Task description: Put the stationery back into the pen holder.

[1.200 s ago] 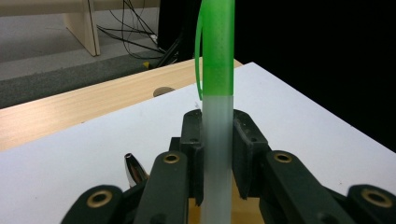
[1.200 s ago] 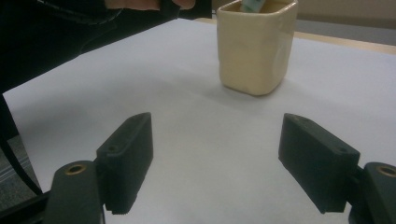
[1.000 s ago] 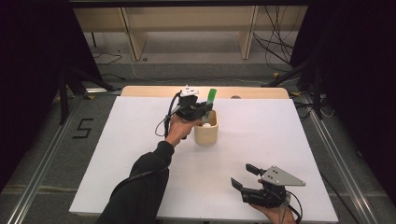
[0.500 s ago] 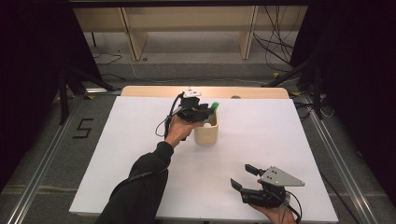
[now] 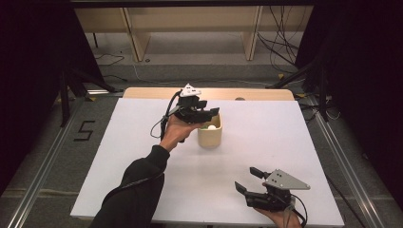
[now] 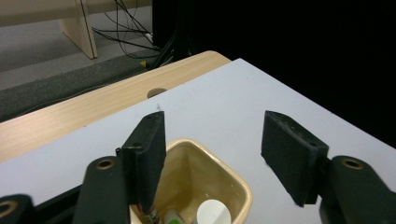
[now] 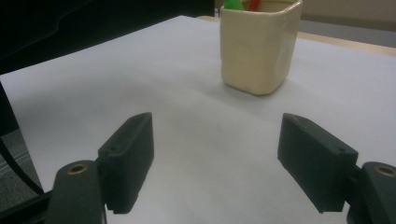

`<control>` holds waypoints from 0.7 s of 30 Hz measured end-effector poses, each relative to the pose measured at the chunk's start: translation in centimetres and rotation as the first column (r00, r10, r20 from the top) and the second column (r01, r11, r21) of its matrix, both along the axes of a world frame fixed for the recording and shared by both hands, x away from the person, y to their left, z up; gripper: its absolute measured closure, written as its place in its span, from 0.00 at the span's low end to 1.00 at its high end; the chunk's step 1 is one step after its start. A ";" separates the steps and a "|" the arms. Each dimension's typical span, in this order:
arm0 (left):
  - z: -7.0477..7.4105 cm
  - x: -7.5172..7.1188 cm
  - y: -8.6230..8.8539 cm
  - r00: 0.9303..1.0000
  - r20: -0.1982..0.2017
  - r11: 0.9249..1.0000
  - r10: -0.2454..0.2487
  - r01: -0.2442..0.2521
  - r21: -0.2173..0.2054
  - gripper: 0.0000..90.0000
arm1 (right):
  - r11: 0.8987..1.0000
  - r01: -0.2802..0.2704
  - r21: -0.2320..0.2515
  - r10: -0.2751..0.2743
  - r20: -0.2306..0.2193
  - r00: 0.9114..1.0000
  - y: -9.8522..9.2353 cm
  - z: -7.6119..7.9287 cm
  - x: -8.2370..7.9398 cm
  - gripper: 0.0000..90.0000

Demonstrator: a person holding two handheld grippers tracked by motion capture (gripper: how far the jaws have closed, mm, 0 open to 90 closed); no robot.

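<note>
The left gripper (image 5: 212,115) has just been opening its fingers, nothing between them, right above the cup (image 5: 210,135) where the markers (image 7: 240,4) now stand, probably dropped there, while the right gripper (image 5: 249,180) waits open, well apart, near the table (image 5: 119,156) edge.

A cream, glossy ceramic cup with a rounded-square mouth (image 5: 209,135) stands upright near the middle of the white table's far half, holding a white round-topped item (image 6: 214,213) and green and red pieces.
</note>
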State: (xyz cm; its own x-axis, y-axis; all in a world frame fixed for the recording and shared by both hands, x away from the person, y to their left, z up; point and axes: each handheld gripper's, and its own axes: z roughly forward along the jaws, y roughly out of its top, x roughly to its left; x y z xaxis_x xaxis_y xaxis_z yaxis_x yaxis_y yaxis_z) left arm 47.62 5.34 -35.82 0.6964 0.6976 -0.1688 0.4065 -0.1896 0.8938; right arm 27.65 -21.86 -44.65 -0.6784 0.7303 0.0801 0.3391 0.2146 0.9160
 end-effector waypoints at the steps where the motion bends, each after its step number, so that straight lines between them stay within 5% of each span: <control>1: 0.0 -0.2 0.2 1.000 -0.001 1.000 -0.001 0.001 -0.011 0.43 | 1.000 0.000 0.002 0.000 0.001 1.000 0.0 0.0 0.0 0.31; 15: -0.8 -2.9 3.1 0.997 -0.044 0.996 -0.060 0.057 -0.072 0.31 | 1.000 0.001 0.005 -0.001 -0.003 1.000 0.0 0.0 0.1 0.31; 21: -1.7 -4.3 4.0 0.996 -0.037 0.995 -0.085 0.083 -0.053 0.28 | 1.000 0.002 0.017 -0.002 -0.011 1.000 0.0 -0.1 0.1 0.31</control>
State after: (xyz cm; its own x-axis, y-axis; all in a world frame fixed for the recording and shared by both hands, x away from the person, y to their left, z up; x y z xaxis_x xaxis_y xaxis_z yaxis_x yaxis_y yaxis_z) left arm 43.29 9.30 -37.55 0.7441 0.6269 -0.2307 0.4257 -0.1790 0.8870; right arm 27.74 -21.86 -44.73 -0.6760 0.7300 0.1003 0.3498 0.1982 0.9156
